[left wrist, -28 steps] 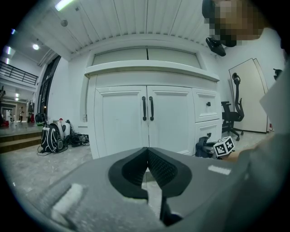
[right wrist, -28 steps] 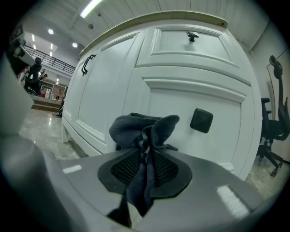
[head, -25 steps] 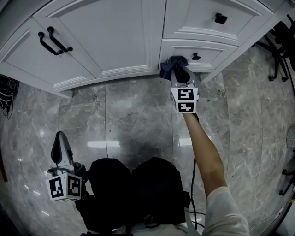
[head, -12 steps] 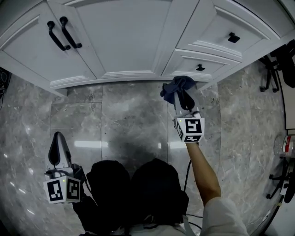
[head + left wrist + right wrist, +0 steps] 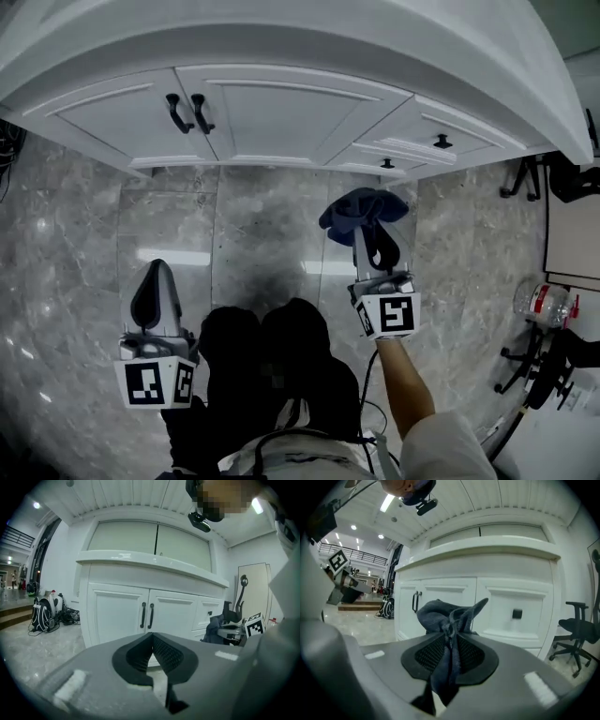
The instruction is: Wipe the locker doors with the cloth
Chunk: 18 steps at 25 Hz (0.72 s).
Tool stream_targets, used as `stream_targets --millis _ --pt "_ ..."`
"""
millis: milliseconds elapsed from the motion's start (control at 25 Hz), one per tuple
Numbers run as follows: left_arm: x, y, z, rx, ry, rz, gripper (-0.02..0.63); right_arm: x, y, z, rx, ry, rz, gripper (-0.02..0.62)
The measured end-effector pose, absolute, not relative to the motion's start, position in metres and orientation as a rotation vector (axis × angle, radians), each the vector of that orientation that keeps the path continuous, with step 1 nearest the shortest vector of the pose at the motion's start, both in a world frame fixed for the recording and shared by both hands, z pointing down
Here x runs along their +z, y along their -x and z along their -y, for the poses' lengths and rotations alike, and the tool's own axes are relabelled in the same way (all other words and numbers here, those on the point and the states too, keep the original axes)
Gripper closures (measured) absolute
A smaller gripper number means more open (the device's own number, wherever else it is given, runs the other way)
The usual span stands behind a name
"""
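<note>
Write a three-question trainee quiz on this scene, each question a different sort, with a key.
1. True or false: the left gripper holds the cloth.
2. Where is the cloth? A pressed on a door; B in the air, clear of the cabinet; C lying on the floor.
3. Fill in: the double doors carry ___ black handles.
Key: 1 false; 2 B; 3 two.
</note>
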<state>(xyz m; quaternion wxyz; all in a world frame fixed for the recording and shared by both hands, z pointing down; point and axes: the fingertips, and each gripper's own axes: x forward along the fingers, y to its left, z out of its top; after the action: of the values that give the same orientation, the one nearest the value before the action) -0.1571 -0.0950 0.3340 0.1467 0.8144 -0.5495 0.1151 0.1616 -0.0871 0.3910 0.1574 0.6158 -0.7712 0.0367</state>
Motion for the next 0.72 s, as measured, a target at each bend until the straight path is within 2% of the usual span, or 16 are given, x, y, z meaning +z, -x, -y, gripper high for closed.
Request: stream_targets --millis 200,720 --pt "0.217 0.109 0.078 0.35 -2.375 1.45 0.604 0.253 -0.146 0.062 0.162 -1.752 2.237 0.512" --pt "-0.134 0.018 0.047 0.266 -2.538 1.392 0.604 -0.101 -0.173 0.006 0.178 -1.868 2.304 0.514"
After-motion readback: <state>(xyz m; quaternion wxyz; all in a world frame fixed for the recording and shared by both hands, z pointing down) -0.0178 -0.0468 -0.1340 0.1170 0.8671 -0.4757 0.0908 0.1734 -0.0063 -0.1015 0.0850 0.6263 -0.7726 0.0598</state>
